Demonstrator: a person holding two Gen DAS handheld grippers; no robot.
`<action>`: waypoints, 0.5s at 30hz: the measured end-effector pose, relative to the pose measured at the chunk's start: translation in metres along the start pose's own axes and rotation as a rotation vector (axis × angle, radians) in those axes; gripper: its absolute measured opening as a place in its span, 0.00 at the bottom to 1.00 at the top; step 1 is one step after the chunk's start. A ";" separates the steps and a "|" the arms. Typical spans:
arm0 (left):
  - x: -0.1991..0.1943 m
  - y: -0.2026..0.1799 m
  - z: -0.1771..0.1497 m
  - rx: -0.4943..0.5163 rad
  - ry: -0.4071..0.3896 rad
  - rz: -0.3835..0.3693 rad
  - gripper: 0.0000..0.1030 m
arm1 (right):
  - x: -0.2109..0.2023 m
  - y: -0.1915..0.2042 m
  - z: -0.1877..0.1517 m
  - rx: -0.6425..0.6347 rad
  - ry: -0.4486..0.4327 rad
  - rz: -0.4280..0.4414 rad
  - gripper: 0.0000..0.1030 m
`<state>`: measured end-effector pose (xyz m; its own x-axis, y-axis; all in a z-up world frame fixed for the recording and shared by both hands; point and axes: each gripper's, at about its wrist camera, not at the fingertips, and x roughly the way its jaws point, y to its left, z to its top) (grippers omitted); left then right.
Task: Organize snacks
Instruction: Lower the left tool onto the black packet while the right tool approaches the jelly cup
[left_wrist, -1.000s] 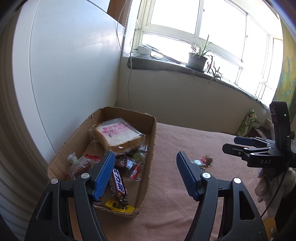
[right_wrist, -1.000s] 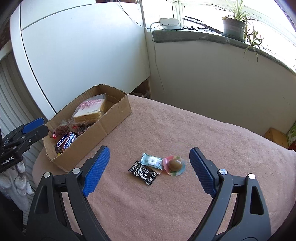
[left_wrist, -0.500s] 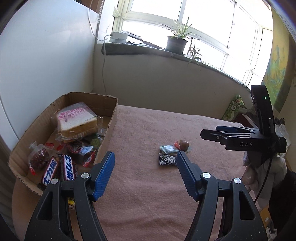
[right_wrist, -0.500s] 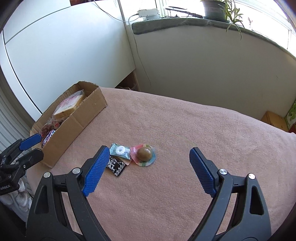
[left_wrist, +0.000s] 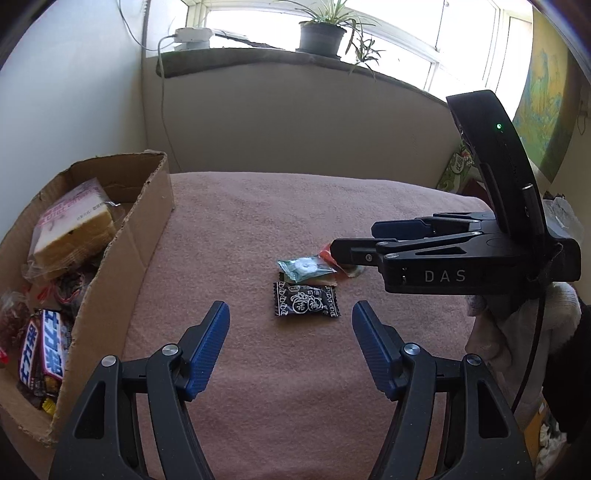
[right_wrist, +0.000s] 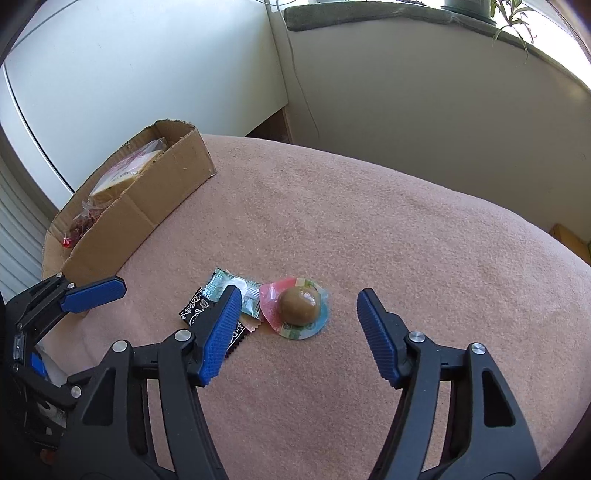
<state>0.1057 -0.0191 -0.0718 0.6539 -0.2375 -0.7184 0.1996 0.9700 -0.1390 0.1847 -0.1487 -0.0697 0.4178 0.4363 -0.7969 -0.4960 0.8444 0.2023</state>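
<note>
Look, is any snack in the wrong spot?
Yes. Three sweets lie loose on the pink cloth, outside the cardboard box: a black candy, a teal one, and a round jelly.

Three small snacks lie close together on the pink cloth: a black candy packet (left_wrist: 306, 300) with white writing, a green candy packet (left_wrist: 306, 268) touching it, and a round brown sweet (right_wrist: 298, 305) in clear, colourful wrap. Well apart, a cardboard box (right_wrist: 147, 206) holds wrapped bread (left_wrist: 72, 232) and chocolate bars (left_wrist: 44, 350).

Left gripper (left_wrist: 290, 347) agape, right gripper (right_wrist: 295, 325) jaws closing, empty.
</note>
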 end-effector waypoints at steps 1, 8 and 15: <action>0.004 -0.001 0.000 0.009 0.006 -0.001 0.67 | 0.002 -0.001 0.000 0.001 0.002 0.003 0.65; 0.026 -0.013 0.007 0.070 0.039 0.016 0.67 | 0.014 -0.008 -0.001 0.002 0.017 0.025 0.63; 0.041 -0.017 0.006 0.096 0.082 0.023 0.67 | 0.021 -0.010 0.002 -0.011 0.020 0.024 0.61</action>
<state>0.1337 -0.0452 -0.0947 0.5981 -0.2061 -0.7745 0.2567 0.9647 -0.0586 0.1995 -0.1470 -0.0876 0.3902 0.4496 -0.8035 -0.5141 0.8303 0.2150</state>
